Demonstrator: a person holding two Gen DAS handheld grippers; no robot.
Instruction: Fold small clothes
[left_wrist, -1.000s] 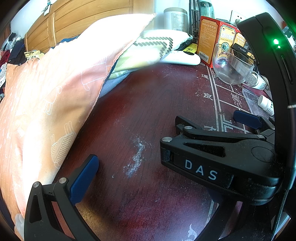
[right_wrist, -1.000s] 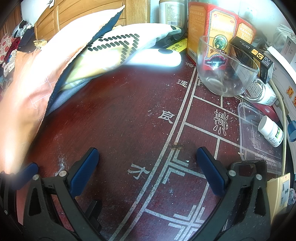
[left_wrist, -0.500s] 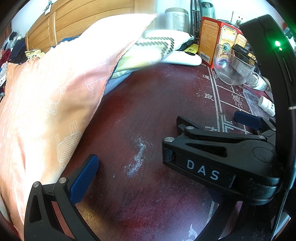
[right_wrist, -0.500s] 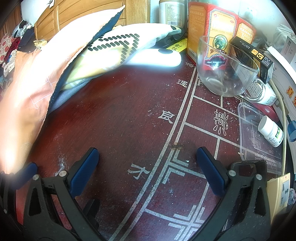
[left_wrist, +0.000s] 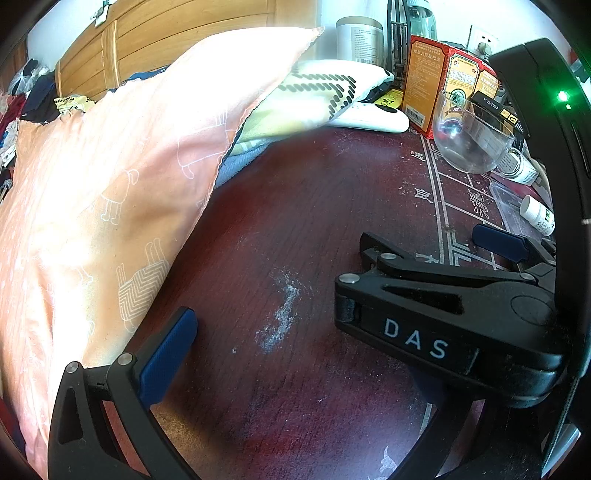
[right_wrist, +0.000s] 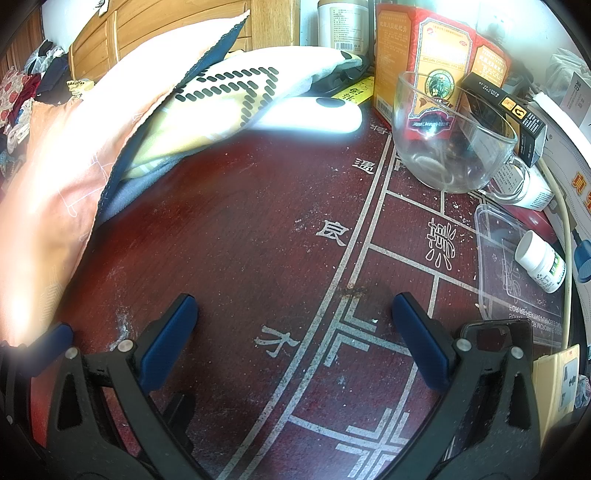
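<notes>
1. Basically, right gripper (right_wrist: 295, 325) spread wide, empty, over the bare desk (right_wrist: 236, 229).
2. Left gripper (left_wrist: 266, 332): one finger visible, spread unclear.
3. Peach cloth (left_wrist: 110, 177) at the desk's left edge, ungripped, beside the glass cup's (right_wrist: 450, 136) clutter.

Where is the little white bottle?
The white bottle lies on its side in the clear plastic tray, at the right edge of the right wrist view, below the glass cup.
</notes>
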